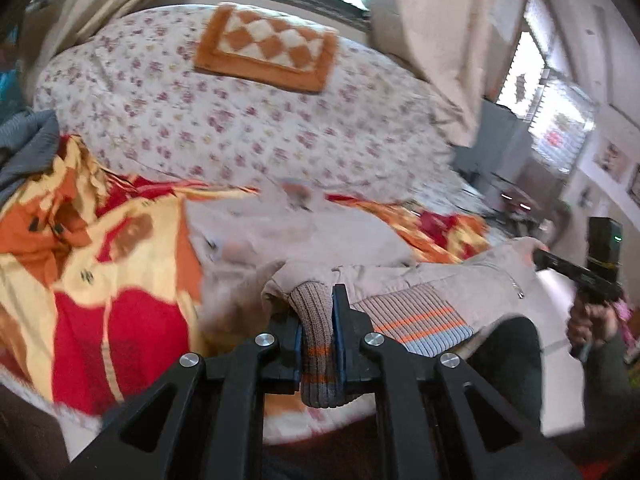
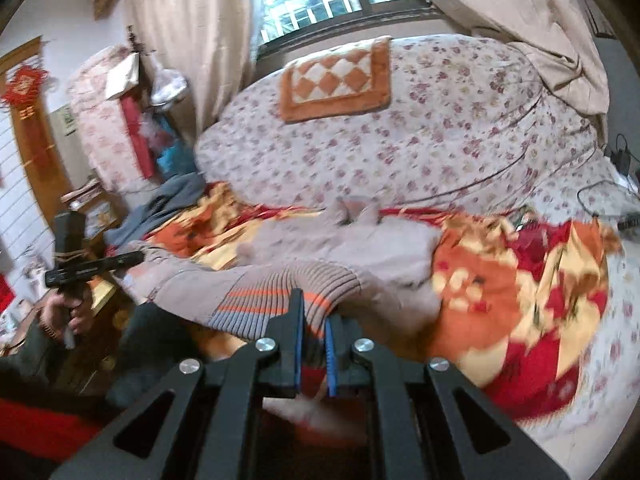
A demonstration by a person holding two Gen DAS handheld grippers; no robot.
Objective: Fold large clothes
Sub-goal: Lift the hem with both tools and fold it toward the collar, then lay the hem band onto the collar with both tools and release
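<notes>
A beige jacket (image 1: 320,236) with a ribbed brown hem striped orange and blue lies over a red, orange and yellow blanket (image 1: 100,264) at the near edge of the bed. My left gripper (image 1: 320,320) is shut on the ribbed hem (image 1: 318,344) at one end. My right gripper (image 2: 314,320) is shut on the ribbed hem (image 2: 288,284) at the other end. The jacket (image 2: 348,240) stretches between both grippers, its collar toward the bed's middle. The right gripper also shows in the left wrist view (image 1: 536,258), and the left gripper in the right wrist view (image 2: 138,257).
A floral bedspread (image 1: 240,128) covers the bed, with an orange checkered mat (image 1: 268,46) near the window. A grey garment (image 2: 172,200) lies at the bed's left edge. Cables and a charger (image 2: 620,168) lie at the right. Curtains hang behind.
</notes>
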